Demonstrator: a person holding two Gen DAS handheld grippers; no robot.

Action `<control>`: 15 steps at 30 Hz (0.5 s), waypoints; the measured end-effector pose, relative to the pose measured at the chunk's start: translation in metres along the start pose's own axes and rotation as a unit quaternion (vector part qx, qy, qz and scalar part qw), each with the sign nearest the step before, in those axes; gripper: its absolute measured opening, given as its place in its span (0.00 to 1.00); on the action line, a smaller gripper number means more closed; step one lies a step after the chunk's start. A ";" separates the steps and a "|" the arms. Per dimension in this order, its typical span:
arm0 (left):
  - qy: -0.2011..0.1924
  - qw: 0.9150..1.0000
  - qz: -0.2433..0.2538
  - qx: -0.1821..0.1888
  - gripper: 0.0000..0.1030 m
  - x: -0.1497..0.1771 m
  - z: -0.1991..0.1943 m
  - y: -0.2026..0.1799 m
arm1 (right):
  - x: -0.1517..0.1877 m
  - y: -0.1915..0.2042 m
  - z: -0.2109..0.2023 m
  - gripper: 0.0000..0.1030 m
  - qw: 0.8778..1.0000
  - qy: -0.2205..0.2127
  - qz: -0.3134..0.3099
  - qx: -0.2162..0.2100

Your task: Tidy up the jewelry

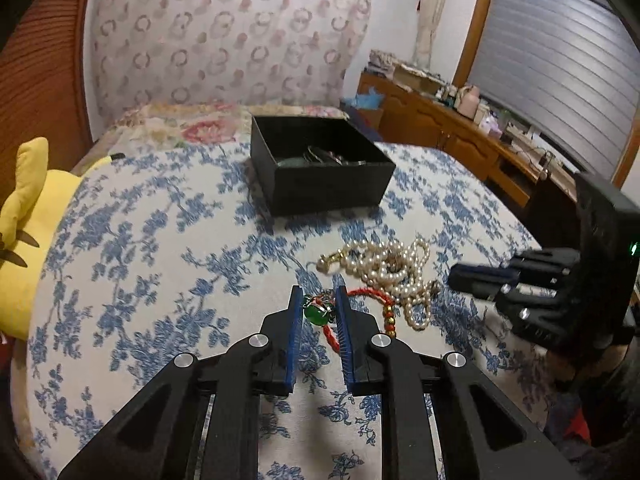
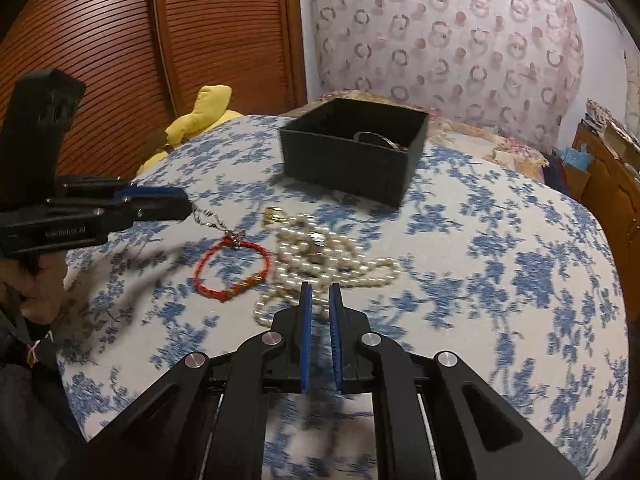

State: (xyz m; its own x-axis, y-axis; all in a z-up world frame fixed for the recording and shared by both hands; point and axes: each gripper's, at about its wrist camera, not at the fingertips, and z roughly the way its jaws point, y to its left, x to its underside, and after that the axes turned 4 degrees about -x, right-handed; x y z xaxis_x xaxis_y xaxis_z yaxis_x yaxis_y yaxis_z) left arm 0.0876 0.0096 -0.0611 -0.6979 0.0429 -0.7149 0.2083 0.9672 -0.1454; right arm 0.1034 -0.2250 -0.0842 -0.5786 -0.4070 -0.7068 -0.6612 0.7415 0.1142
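A black open box (image 1: 320,168) (image 2: 352,152) with bangles inside sits on the blue-flowered bedspread. A pearl necklace (image 1: 392,272) (image 2: 320,256) lies in a heap in front of it, beside a red cord bracelet (image 1: 372,300) (image 2: 230,266). My left gripper (image 1: 318,296) (image 2: 180,204) is open, its fingers on either side of a green pendant (image 1: 315,314) on a thin silver chain (image 2: 208,216). My right gripper (image 2: 320,292) (image 1: 460,276) is a little open and empty, its tips just over the near edge of the pearls.
A yellow plush toy (image 1: 28,240) (image 2: 200,116) lies at the bed's left edge. A wooden slatted door (image 2: 120,40) stands behind it. A wooden dresser (image 1: 460,136) with clutter runs along the right wall. A patterned pillow lies behind the box.
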 end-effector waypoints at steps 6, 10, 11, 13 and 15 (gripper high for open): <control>-0.032 0.999 -0.016 0.004 0.15 -0.003 -0.021 0.015 | -0.009 0.027 0.012 0.25 0.999 -0.001 -0.012 -0.030; -0.049 0.999 -0.021 0.003 0.15 -0.004 -0.034 0.023 | -0.013 0.044 0.023 0.27 0.999 0.005 -0.020 -0.048; -0.054 0.998 -0.022 0.003 0.15 -0.005 -0.038 0.025 | -0.013 0.048 0.026 0.27 0.998 0.008 -0.024 -0.050; -0.061 0.998 -0.024 0.002 0.15 -0.004 -0.044 0.028 | -0.013 0.054 0.031 0.27 0.998 0.016 -0.030 -0.052; -0.065 0.998 -0.027 0.001 0.15 -0.003 -0.048 0.031 | -0.014 0.060 0.036 0.27 0.998 0.022 -0.032 -0.055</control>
State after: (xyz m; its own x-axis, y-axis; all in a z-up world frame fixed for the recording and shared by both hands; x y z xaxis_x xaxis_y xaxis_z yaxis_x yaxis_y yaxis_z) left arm 0.0629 0.0516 -0.0308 -0.6132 -0.0417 -0.7888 0.1742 0.9669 -0.1864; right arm 0.0889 -0.1562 -0.0927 -0.5520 -0.4771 -0.6839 -0.7451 0.6504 0.1477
